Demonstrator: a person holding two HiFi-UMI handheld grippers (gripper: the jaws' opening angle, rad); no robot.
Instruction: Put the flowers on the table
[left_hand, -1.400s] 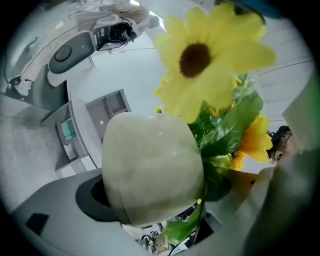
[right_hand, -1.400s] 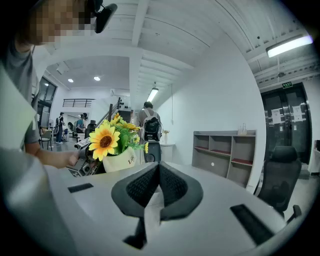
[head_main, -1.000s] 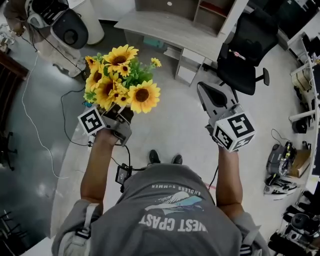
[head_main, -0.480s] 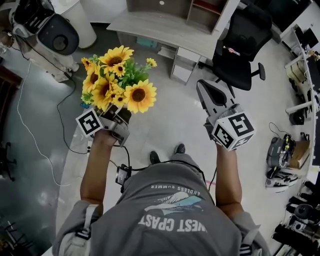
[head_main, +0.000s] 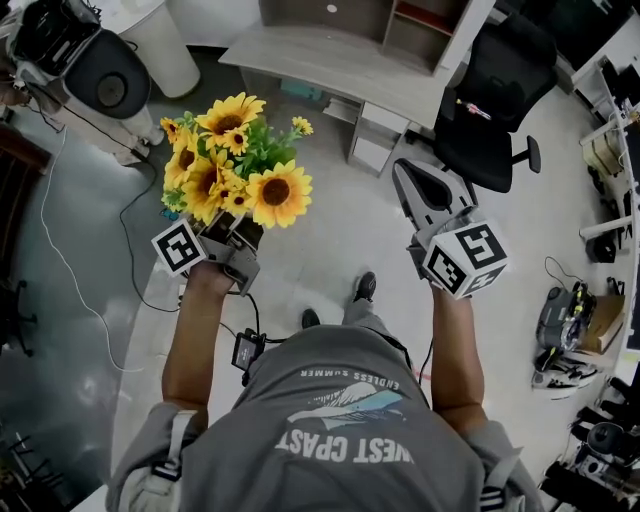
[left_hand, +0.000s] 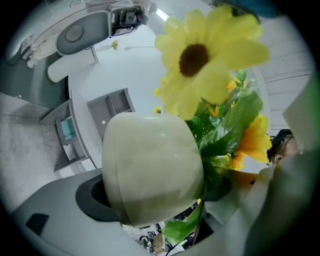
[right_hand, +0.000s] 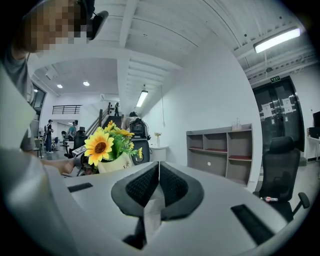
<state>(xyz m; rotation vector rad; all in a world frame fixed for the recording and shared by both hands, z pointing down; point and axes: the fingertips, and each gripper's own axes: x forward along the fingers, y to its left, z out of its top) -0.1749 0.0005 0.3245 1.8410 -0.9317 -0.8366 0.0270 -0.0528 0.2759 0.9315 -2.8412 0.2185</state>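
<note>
A bunch of yellow sunflowers (head_main: 235, 160) with green leaves stands in a pale pot (left_hand: 150, 165), and my left gripper (head_main: 232, 232) is shut on that pot, carried in the air above the floor. The pot fills the left gripper view, with one large sunflower (left_hand: 210, 60) above it. My right gripper (head_main: 420, 192) is shut with nothing in it, held level to the right of the flowers. In the right gripper view the sunflowers (right_hand: 107, 145) and pot show at the left, beyond the closed jaws. A grey desk (head_main: 340, 60) stands ahead.
A black office chair (head_main: 495, 90) stands at the right of the desk. An open shelf unit (right_hand: 220, 152) lines the wall. A round grey machine (head_main: 105, 85) and cables lie on the floor at the left. Boxes and gear (head_main: 565, 335) sit at the right edge.
The person has stepped forward; one foot has moved ahead. Both grippers keep their hold and their places relative to the body.
</note>
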